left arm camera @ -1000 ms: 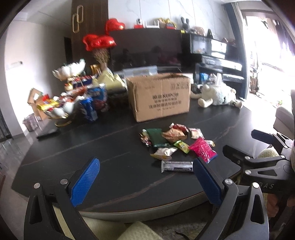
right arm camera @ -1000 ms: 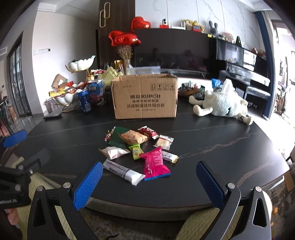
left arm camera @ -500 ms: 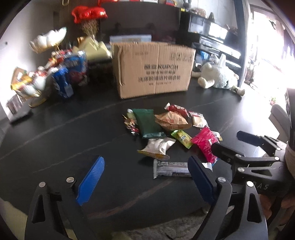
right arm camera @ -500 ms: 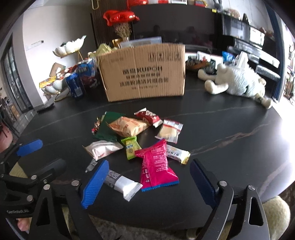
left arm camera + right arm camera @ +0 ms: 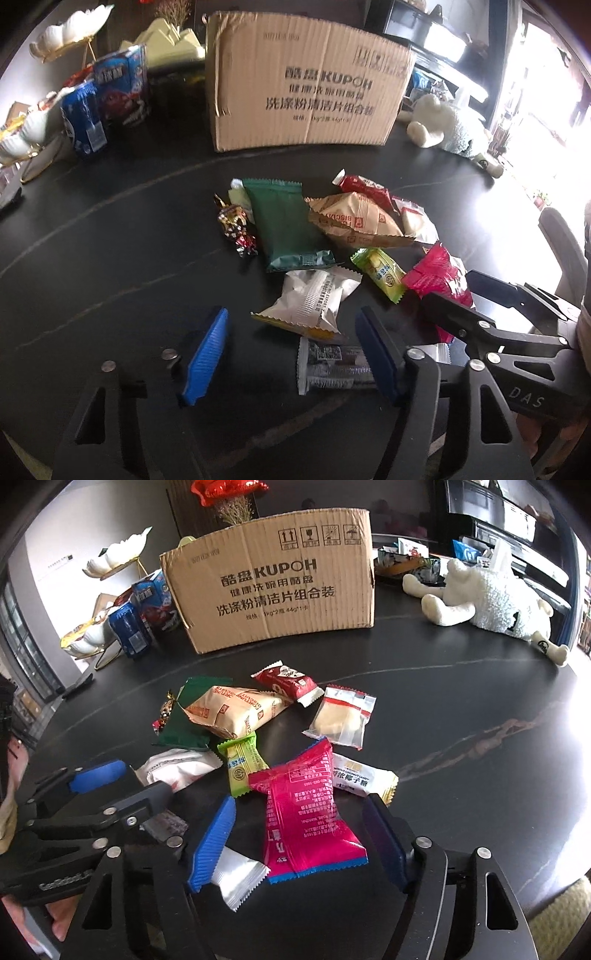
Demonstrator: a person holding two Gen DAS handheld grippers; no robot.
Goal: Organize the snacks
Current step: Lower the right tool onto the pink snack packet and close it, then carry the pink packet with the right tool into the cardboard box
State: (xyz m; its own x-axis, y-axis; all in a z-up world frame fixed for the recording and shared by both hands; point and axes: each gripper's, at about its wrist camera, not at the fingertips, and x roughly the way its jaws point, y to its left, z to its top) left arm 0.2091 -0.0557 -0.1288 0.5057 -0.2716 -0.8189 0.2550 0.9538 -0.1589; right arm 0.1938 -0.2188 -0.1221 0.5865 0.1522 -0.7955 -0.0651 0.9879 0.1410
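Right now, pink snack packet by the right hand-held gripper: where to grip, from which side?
Probably across the pink packet's pinched waist, from above. It lies flat on the table, lengthwise between the right hand-held gripper's open fingers; that is its narrowest part.

Loose snack packets (image 5: 258,746) lie flat, clustered on the dark counter (image 5: 461,701), before an upright cardboard box (image 5: 273,590)

My bench (image 5: 461,686) is glossy dark stone; the box (image 5: 273,590) is matt corrugated cardboard; the pink packet (image 5: 306,812) is shiny plastic film; the sheep toy (image 5: 495,602) is fuzzy cloth.
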